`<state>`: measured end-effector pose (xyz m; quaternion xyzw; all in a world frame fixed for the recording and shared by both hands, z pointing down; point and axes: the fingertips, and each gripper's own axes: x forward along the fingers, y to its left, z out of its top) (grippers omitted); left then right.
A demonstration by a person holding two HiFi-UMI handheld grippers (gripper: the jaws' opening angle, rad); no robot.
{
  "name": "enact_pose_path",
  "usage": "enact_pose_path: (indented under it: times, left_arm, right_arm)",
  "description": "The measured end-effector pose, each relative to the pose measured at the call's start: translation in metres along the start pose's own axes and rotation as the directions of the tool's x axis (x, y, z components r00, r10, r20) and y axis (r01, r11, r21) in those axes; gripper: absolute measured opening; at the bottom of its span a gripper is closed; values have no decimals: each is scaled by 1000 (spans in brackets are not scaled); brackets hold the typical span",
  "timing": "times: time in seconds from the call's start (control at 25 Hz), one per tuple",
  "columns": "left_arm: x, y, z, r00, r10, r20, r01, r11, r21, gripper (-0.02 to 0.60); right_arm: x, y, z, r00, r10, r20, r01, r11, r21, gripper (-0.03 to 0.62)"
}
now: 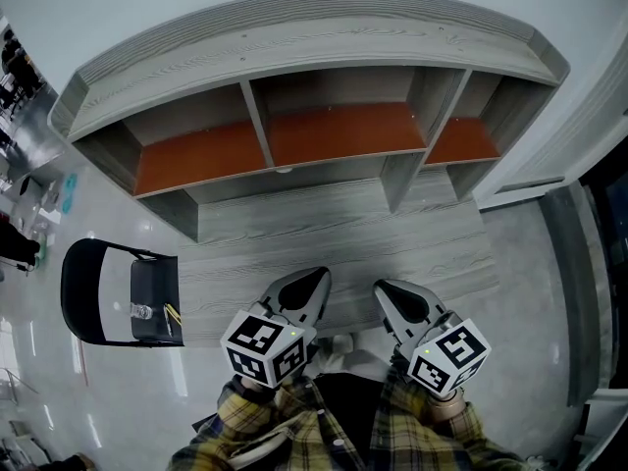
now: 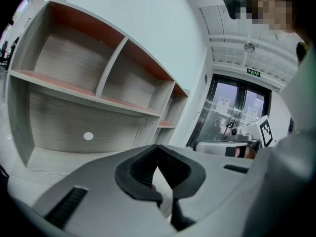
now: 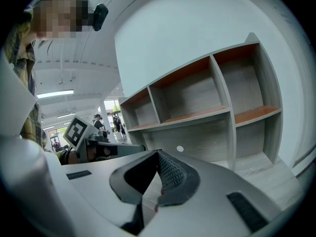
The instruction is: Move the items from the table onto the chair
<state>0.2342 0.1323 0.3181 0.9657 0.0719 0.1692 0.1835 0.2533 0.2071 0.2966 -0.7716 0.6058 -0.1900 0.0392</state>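
Both grippers hover side by side over the near edge of the grey wooden table (image 1: pixel 324 234). My left gripper (image 1: pixel 316 281) is shut, jaw tips together, with nothing between them. My right gripper (image 1: pixel 385 292) is likewise shut and holds nothing. The black chair (image 1: pixel 108 292) stands left of the table; a dark case (image 1: pixel 155 300) lies on its seat with a small clear item (image 1: pixel 143 311) and a yellow pen-like item (image 1: pixel 173 314) on it. In the left gripper view the left gripper (image 2: pixel 159 154) points at the shelf unit (image 2: pixel 98 83); in the right gripper view the right gripper (image 3: pixel 157 162) does too.
The table carries a shelf unit (image 1: pixel 294 116) with three orange-floored compartments along its far side. A glass door (image 2: pixel 237 112) shows to the right in the left gripper view. White floor (image 1: pixel 530 292) lies right of the table, and clutter (image 1: pixel 29 194) sits at the far left.
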Motion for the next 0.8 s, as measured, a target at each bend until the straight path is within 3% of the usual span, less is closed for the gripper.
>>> enact_pose_path:
  times: [0.8]
  left_arm:
    - [16, 3, 2, 1000, 8, -31, -7, 1000, 31, 3]
  right_arm:
    - [6, -20, -5, 999, 4, -41, -2, 1000, 29, 17]
